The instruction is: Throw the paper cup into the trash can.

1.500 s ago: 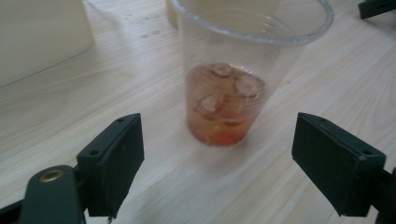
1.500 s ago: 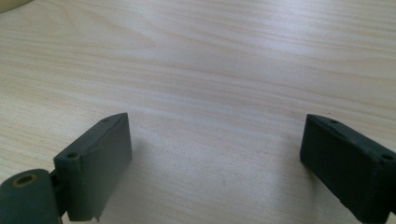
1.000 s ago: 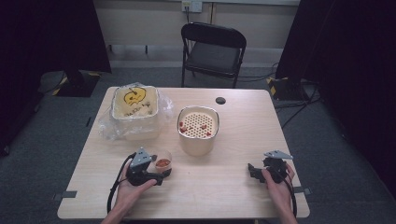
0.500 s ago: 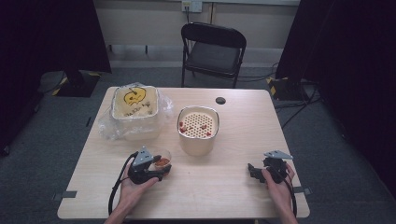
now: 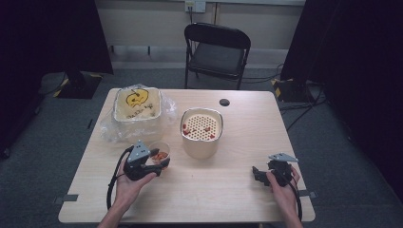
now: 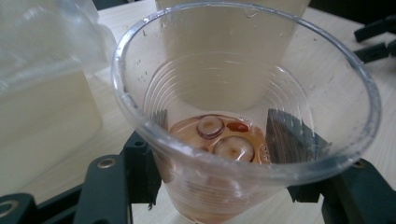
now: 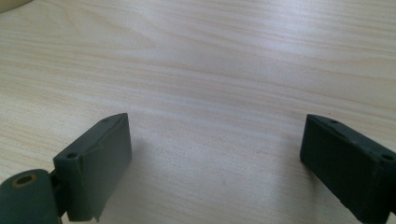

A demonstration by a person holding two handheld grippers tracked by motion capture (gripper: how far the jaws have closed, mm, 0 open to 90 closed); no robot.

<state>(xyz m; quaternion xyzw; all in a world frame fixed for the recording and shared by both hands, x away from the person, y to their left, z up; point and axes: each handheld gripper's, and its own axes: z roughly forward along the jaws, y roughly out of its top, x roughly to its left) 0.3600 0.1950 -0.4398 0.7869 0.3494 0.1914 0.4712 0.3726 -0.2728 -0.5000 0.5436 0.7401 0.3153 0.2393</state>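
Note:
My left gripper [image 5: 160, 162] is shut on a clear plastic cup [image 5: 159, 152] near the table's front left. In the left gripper view the cup [image 6: 322, 93] stands upright between the two jaws. It holds a little reddish-brown liquid with round slices and a red bit [image 6: 224, 137]. Just beyond it stands a cream pot with a perforated strainer insert [image 5: 202, 127] that carries a few red pieces. My right gripper [image 5: 256, 175] rests at the front right, open, with bare wood between its jaws [image 7: 215, 154].
A cream box with a yellow smiley lid [image 5: 137, 104] sits in a crumpled clear bag [image 5: 111, 130] at the back left. A small black disc [image 5: 224, 102] lies near the far edge. A black folding chair [image 5: 216, 52] stands behind the wooden table [image 5: 214, 190].
The left gripper has carried the cup a little away from the person, toward the strainer pot. The right gripper has stayed put.

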